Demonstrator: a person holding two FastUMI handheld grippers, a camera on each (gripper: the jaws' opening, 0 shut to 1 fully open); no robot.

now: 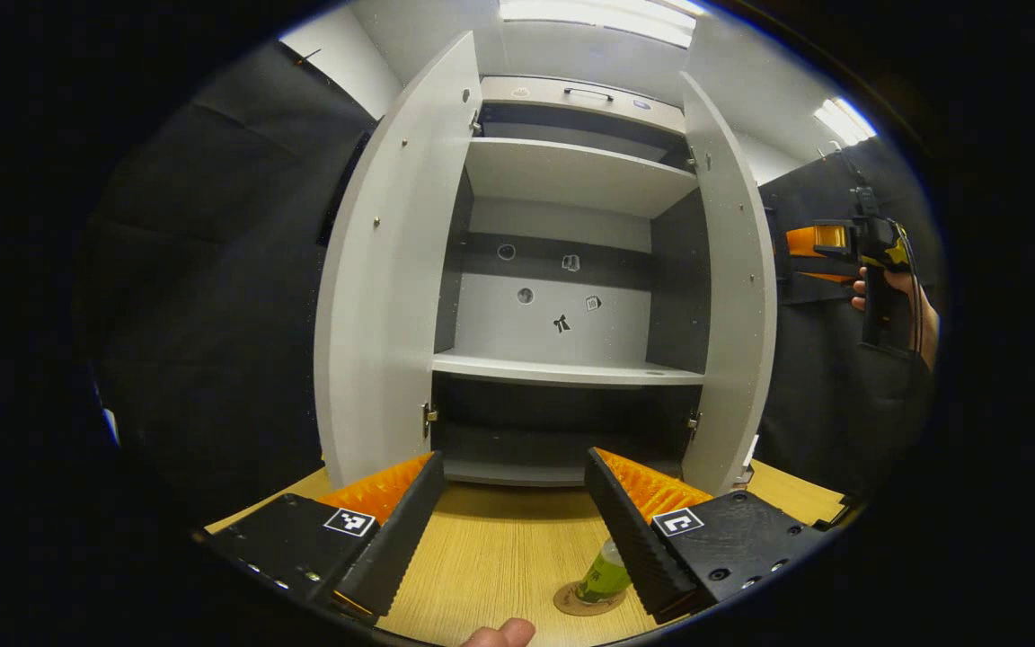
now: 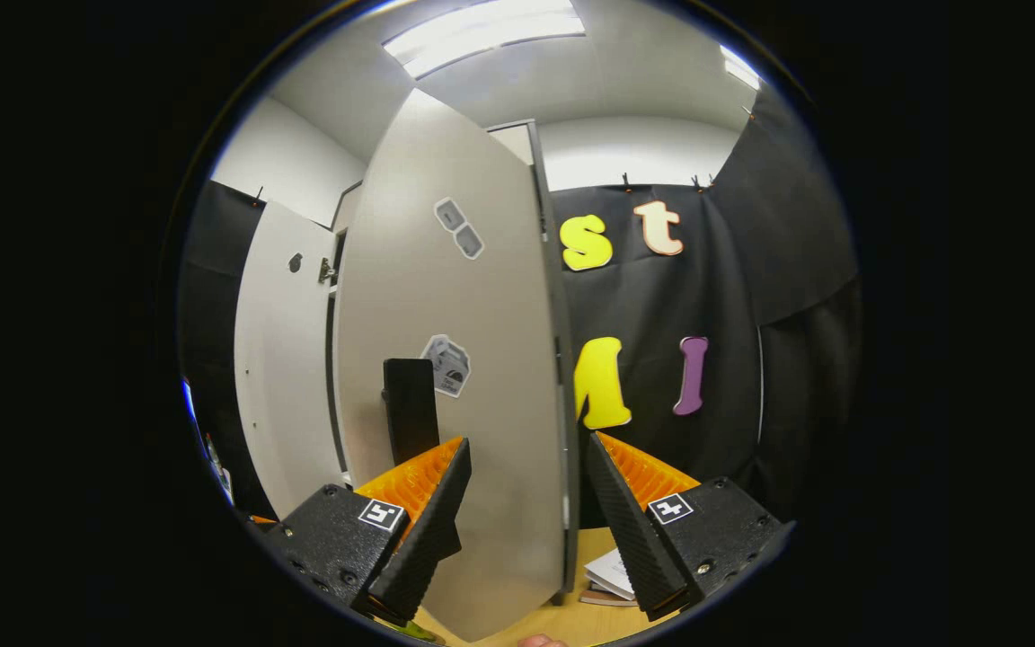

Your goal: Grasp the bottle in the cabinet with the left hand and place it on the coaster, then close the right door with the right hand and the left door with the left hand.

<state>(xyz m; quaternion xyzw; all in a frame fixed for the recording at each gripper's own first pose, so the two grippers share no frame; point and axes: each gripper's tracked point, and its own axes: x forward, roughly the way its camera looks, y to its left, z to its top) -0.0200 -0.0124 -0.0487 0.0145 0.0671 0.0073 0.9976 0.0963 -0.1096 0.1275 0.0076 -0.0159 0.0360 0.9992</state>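
On the wooden table (image 1: 499, 548) in front of the cabinet (image 1: 562, 270), I see the bottle (image 1: 605, 571) standing on the round coaster (image 1: 582, 602), its green label too small and too hidden for me to read. It sits low in my left gripper view, just inside the right finger of my left gripper (image 1: 508, 530), whose jaws are spread wide and hold nothing. Both fingers carry square black-and-white marker tags, which spell no words. Both cabinet doors stand open: the left door (image 1: 392, 270) and the right door (image 1: 733, 288) frame bare shelves, and a few small stickers dot the back panel, none legible to me. Off to the right I see a hand (image 1: 895, 301) holding the other gripper beside the right door. In my right gripper view, the right gripper (image 2: 526, 521) is released too, its fingers straddling the edge of the right door (image 2: 464, 377) without clamping it. That door bears grey stickers whose print I cannot make out.
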